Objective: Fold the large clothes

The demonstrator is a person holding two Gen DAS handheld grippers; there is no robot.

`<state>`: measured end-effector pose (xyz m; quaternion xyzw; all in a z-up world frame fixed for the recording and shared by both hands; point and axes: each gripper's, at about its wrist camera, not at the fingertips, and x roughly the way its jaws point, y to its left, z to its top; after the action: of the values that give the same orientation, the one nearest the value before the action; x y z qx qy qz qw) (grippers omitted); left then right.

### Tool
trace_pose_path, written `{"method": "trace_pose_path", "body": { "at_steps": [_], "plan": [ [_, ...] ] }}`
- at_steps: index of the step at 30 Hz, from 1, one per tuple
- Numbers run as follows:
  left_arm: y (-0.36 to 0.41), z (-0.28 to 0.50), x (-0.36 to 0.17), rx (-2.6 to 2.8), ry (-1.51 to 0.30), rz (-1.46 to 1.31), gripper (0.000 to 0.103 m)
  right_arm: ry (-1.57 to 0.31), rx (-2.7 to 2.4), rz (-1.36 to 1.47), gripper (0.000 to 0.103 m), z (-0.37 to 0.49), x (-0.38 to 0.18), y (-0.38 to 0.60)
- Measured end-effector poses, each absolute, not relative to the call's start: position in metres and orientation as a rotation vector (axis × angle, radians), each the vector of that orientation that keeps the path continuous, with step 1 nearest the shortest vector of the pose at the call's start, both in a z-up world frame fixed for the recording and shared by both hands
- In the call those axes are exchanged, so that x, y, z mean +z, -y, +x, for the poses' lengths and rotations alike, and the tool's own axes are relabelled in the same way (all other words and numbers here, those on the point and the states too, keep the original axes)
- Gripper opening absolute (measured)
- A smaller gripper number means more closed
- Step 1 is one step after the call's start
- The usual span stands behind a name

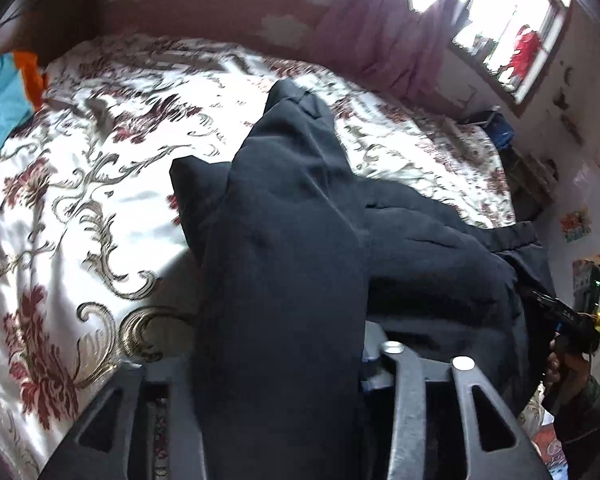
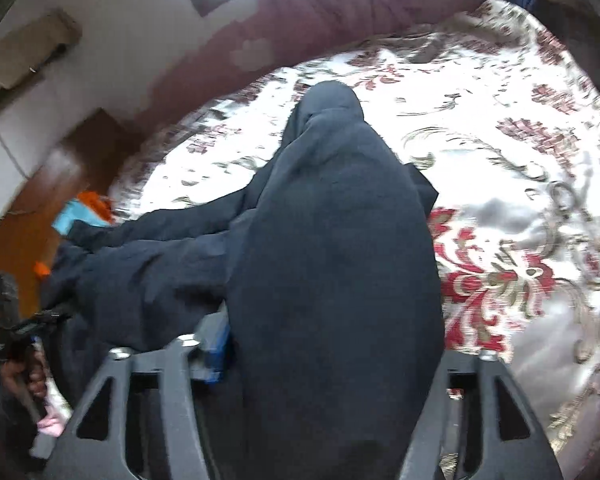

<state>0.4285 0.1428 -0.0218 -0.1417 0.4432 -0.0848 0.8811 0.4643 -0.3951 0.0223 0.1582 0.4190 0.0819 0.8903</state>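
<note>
Dark garment (image 1: 284, 240) hangs in creased folds over floral bedspread (image 1: 80, 184), pinched by L (image 1: 280, 380) & R fingers (image 2: 332, 364).

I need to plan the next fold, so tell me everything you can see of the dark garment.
The dark garment is navy-black, matte woven cloth, rumpled and unfolded. One part runs between the left gripper fingers, another between the right gripper fingers, each stretching forward over the floral bedspread. The middle sags in creases between both grippers. Which clothing type it is cannot be told.

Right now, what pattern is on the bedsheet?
The bedsheet is white with dark red flowers and gold-grey swirls, clearest in the left wrist view.
</note>
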Motion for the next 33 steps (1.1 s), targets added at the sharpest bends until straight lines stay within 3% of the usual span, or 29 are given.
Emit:
{"method": "trace_pose_path", "body": {
  "at_steps": [2,4,6,8,13,18,33],
  "plan": [
    [-0.145,0.43,-0.026,-0.13,-0.948,-0.307,0.07,-0.869,0.129,0.272,0.076,0.462,0.026,0.39],
    [-0.151,0.429,-0.031,-0.107,-0.959,-0.348,0.079,-0.859,0.078,0.2,0.078,0.458,0.03,0.383],
    [-0.158,0.425,-0.033,-0.07,-0.965,-0.39,0.08,-0.844,0.056,0.158,0.082,0.449,0.033,0.38],
    [-0.159,0.419,-0.031,-0.034,-0.959,-0.395,0.083,-0.795,0.029,0.116,0.097,0.44,0.044,0.379],
    [-0.156,0.397,-0.006,0.003,-0.855,-0.323,0.097,-0.727,0.015,0.083,0.098,0.425,0.066,0.374],
    [-0.136,0.376,0.025,0.017,-0.738,-0.23,0.102,-0.643,0.005,0.087,0.101,0.399,0.088,0.371],
    [-0.076,0.289,0.086,-0.022,-0.535,-0.141,0.102,-0.36,0.071,0.025,0.101,0.287,0.152,0.333]
  ]
}}
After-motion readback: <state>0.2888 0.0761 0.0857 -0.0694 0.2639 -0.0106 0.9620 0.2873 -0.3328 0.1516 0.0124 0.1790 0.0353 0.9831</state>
